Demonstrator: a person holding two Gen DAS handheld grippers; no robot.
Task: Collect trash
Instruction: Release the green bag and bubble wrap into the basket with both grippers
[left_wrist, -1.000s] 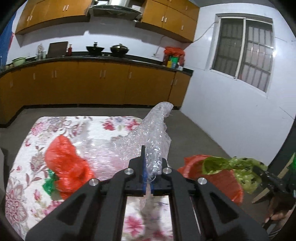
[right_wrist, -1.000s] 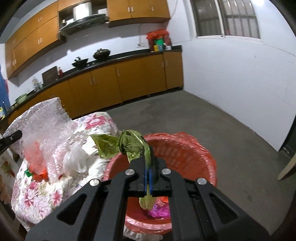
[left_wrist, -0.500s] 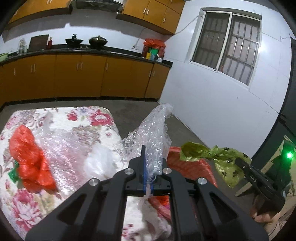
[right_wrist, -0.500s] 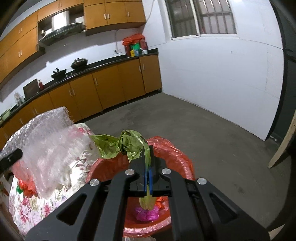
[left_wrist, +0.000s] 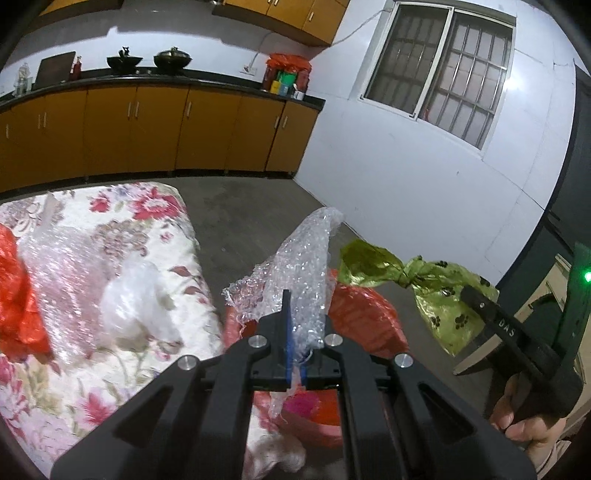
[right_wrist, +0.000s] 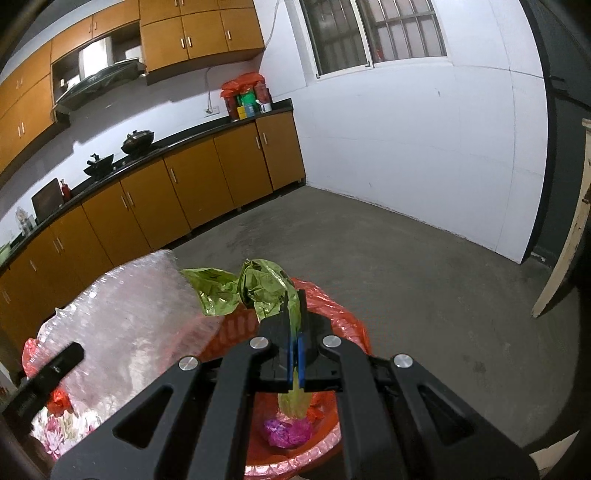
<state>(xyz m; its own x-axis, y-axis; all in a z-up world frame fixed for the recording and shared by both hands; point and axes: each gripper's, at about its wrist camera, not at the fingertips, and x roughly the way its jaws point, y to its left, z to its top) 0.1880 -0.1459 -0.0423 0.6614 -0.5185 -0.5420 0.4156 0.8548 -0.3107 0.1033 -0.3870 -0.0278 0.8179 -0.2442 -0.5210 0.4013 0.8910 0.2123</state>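
Left wrist view shows the main risk: the bubble wrap (left_wrist: 303, 280) is a light, springy sheet pinched only at its lower edge, so on release it may catch the red-lined bin's rim (left_wrist: 364, 314) and slide down between the bin and the floral-covered table (left_wrist: 122, 373) instead of dropping in. The green bag (right_wrist: 266, 288) could likewise cling to the pads, being thin film. More trash remains on the table: a red bag (left_wrist: 18, 295) and a white wad (left_wrist: 136, 302). The left gripper (left_wrist: 293, 350) has its jaws fully closed on the bubble wrap, held above the bin's near edge. The right gripper (right_wrist: 295, 354) is clamped tight on the green bag, over the bin's mouth, where a pink wrapper (right_wrist: 286, 432) already lies
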